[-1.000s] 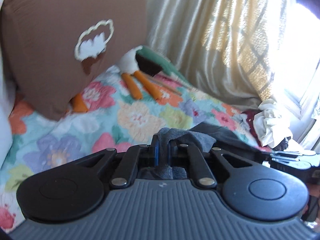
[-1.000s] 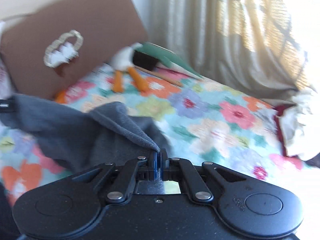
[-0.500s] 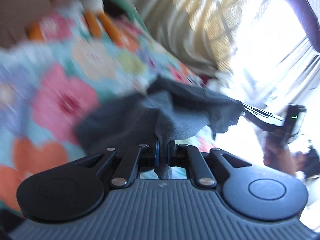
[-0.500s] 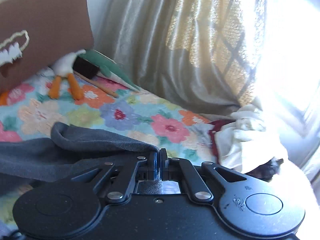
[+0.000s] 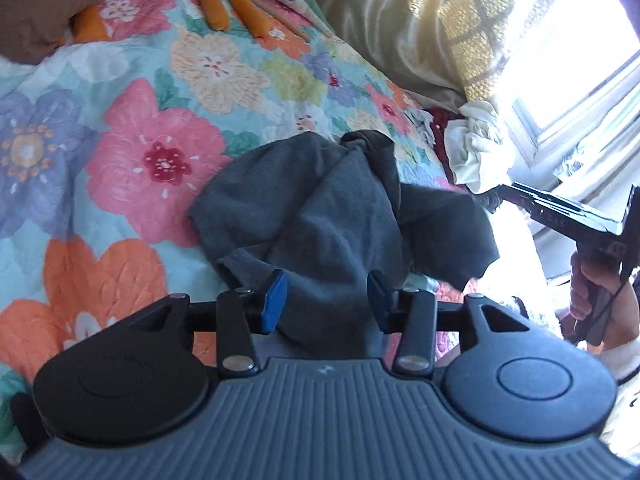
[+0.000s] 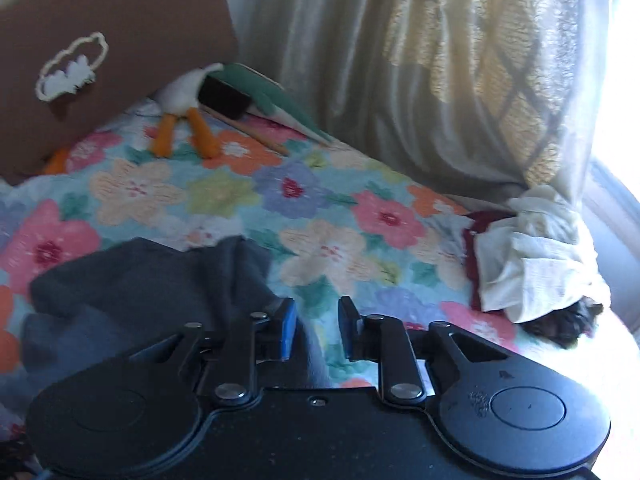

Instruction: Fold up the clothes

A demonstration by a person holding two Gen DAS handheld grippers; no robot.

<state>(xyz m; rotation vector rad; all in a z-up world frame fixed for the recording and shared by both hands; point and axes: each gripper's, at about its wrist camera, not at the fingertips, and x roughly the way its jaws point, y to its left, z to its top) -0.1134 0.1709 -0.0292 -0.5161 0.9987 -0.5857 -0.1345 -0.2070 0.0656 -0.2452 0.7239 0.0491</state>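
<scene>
Both my claws gape, gripping nothing: left claw (image 5: 326,296) sits right over the rumpled grey garment (image 5: 340,208), right claw (image 6: 316,330) at its edge.

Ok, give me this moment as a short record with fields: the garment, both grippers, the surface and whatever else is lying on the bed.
garment: dark grey garment, crumpled in a loose heap, not folded
left gripper: left gripper open, fingers either side of the garment's near edge
right gripper: right gripper open, the garment's edge just left of it
surface: floral quilt
other items: brown cushion, stuffed duck toy, white cloth bundle by the curtain
</scene>
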